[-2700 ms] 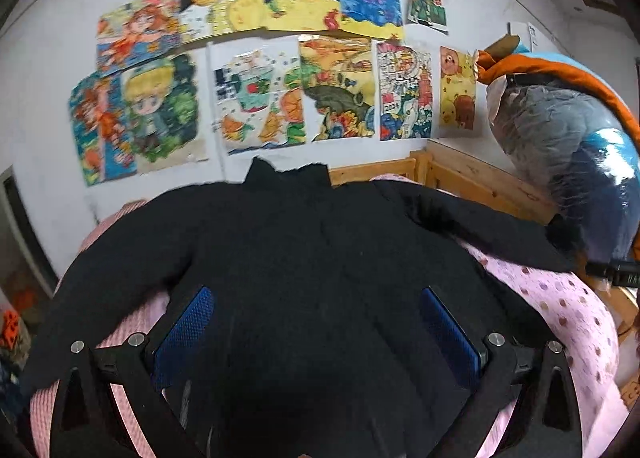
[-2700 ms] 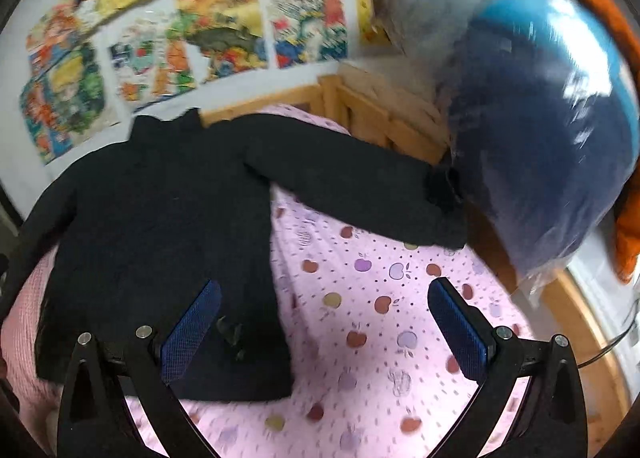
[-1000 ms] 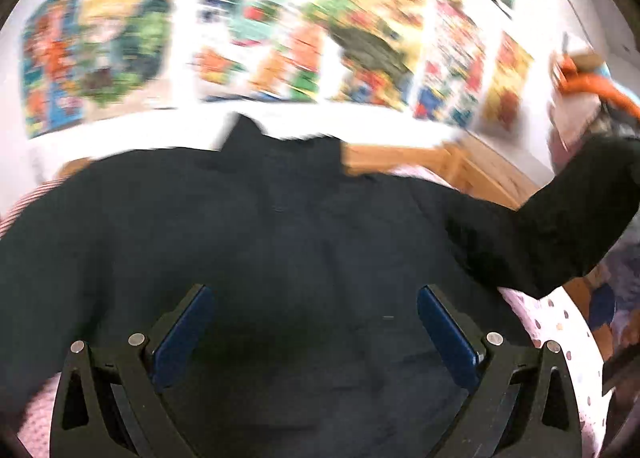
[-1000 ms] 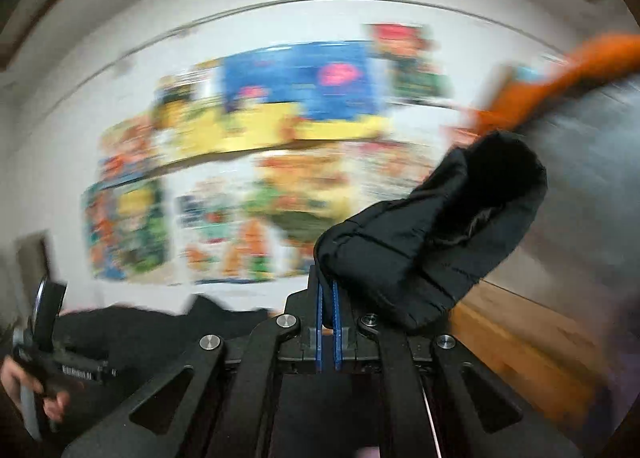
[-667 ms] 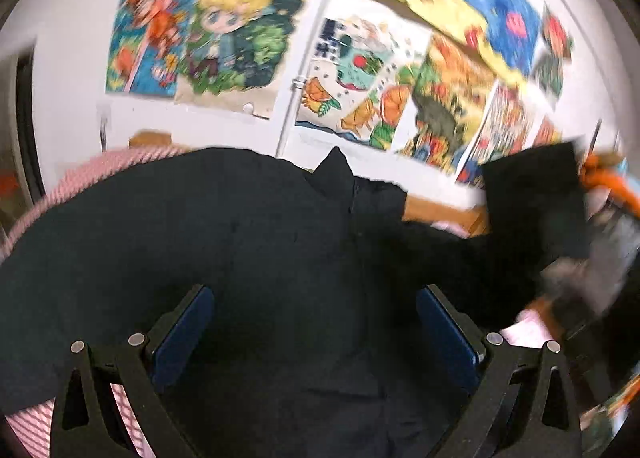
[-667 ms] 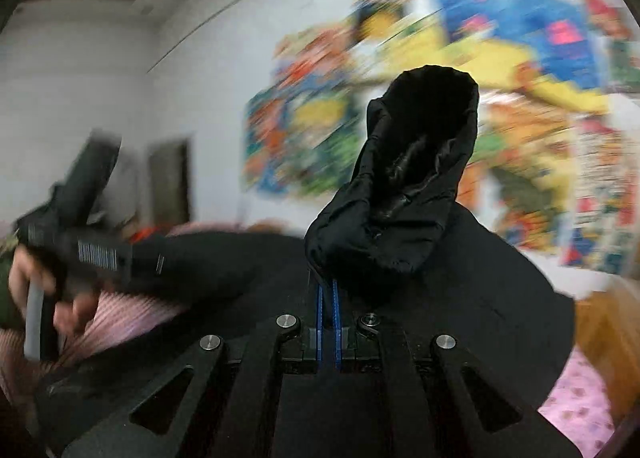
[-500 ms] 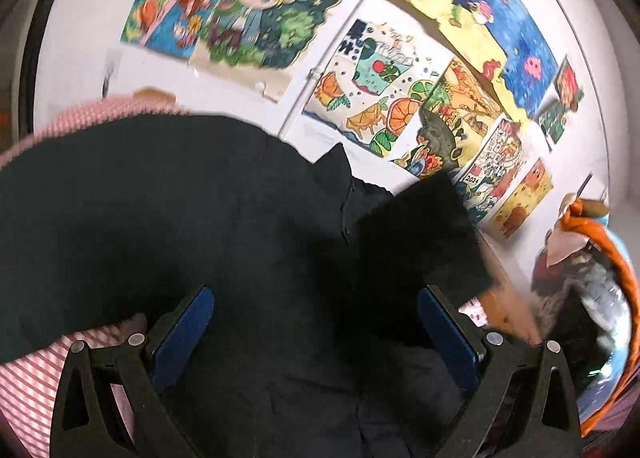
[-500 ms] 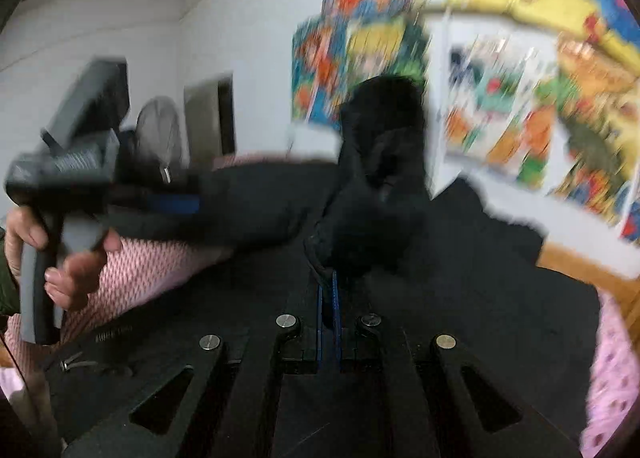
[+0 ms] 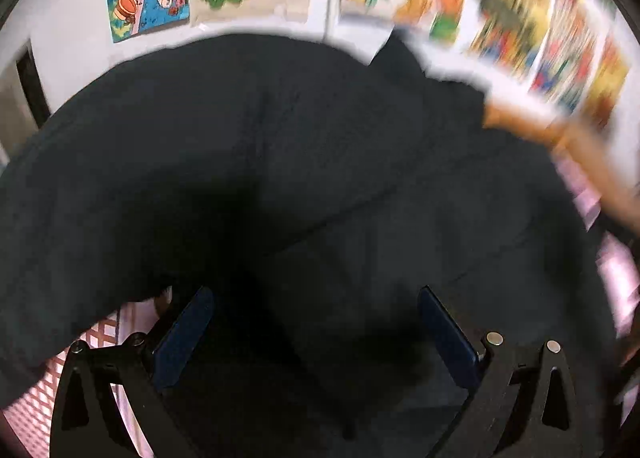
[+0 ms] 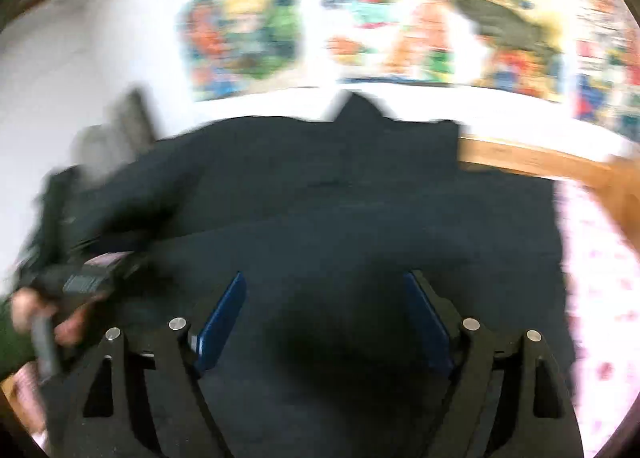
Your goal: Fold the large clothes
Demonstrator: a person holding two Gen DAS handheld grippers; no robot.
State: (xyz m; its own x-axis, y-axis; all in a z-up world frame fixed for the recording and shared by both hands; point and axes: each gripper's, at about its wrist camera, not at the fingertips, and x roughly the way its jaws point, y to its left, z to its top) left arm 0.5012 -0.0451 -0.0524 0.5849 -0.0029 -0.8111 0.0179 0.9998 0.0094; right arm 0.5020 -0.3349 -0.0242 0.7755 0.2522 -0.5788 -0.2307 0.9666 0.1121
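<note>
The black jacket lies spread on the bed, its collar pointing to the far side, toward the wall with the drawings. Its long axis runs near to far, hem toward the cameras. In the right wrist view a sleeve lies folded across the body, running from the right edge toward the left.

The right claw is open, its blue pads spread wide with nothing between them but the jacket's dark cloth lying below. The jacket fills the view ahead of it and to both sides; whether the fingers touch the cloth cannot be told through the blur. At the left of this view a hand holds the left claw's handle.

The left claw is open too, its pads wide apart over the jacket. Here the cloth runs ahead and past both fingers, with a thick fold or sleeve bulging on the left. Pink bedding shows at the near left, under the jacket's edge. A wooden bed rail runs at the far right.
</note>
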